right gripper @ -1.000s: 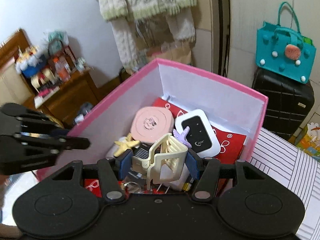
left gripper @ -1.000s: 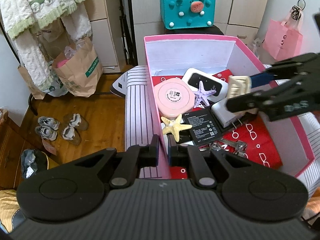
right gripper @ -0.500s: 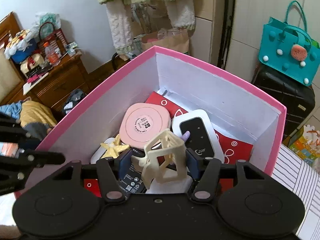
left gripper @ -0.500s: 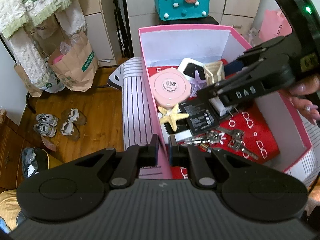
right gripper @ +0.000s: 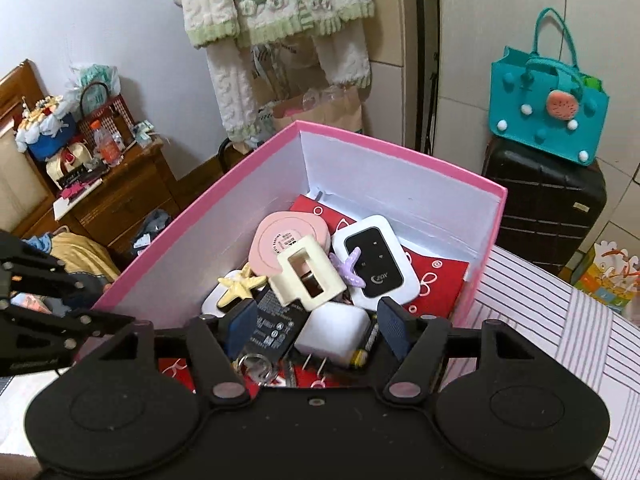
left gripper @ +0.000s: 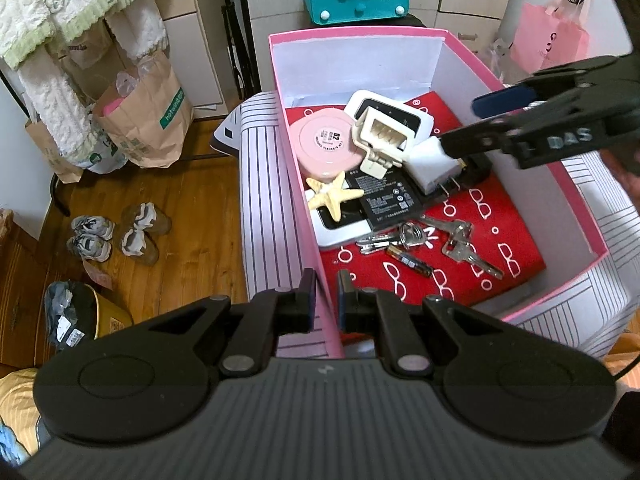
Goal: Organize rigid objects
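The right gripper (right gripper: 316,322) is hanging over the pink box (left gripper: 400,34), jaws spread with nothing between them. The cream clip (right gripper: 306,276) is lying inside, propped on the pink disc (left gripper: 326,144) and white charger (right gripper: 334,334). The left gripper (left gripper: 324,294) is pinching the box's near wall, probably to steady it. The box is sitting on striped fabric (left gripper: 262,208) above a wood floor (left gripper: 192,196).

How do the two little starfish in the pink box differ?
The yellow starfish looks larger and lies in full view across a white device; the purple starfish looks smaller and sits partly tucked behind the cream clip, leaning against the white router. Both are five-armed ornaments inside the pink box.
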{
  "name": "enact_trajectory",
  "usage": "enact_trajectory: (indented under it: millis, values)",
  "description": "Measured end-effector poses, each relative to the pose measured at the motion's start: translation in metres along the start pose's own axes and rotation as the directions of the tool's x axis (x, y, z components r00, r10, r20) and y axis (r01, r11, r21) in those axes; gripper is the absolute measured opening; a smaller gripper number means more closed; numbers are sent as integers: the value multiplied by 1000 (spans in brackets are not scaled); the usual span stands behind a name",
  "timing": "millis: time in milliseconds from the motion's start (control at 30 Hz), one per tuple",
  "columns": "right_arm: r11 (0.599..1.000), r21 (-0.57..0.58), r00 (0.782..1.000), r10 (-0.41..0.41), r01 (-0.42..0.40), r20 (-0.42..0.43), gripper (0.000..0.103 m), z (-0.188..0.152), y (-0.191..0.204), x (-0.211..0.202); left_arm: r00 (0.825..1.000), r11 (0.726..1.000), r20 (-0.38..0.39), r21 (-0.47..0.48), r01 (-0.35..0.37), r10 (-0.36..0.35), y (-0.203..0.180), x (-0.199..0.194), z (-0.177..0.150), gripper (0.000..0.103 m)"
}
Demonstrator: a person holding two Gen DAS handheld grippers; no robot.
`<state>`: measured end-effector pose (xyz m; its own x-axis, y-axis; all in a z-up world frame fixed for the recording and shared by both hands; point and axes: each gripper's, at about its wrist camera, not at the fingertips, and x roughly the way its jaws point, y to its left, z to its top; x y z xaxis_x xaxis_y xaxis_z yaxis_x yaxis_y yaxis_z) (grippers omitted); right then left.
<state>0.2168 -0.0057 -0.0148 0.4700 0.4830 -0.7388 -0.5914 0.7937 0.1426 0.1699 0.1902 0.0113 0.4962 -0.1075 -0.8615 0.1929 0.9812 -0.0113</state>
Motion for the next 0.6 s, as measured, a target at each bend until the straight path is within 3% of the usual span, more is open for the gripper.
enact_trajectory:
  millis: [367, 467, 600]
  values:
    - [998, -7, 998, -58, 59, 28, 75, -27, 7, -40, 1000, 1000, -22, -13, 7, -7, 2, -1, -2, 9]
    - [995, 42, 994, -93, 91, 52, 92, -32, 4, -53, 999, 1000, -43, 3, 3, -2, -1, -4, -2, 9]
    - [990, 75, 987, -127, 120, 103, 94, -43, 3, -70, 999, 1000, -29, 24, -12, 12, -6, -15, -4, 9]
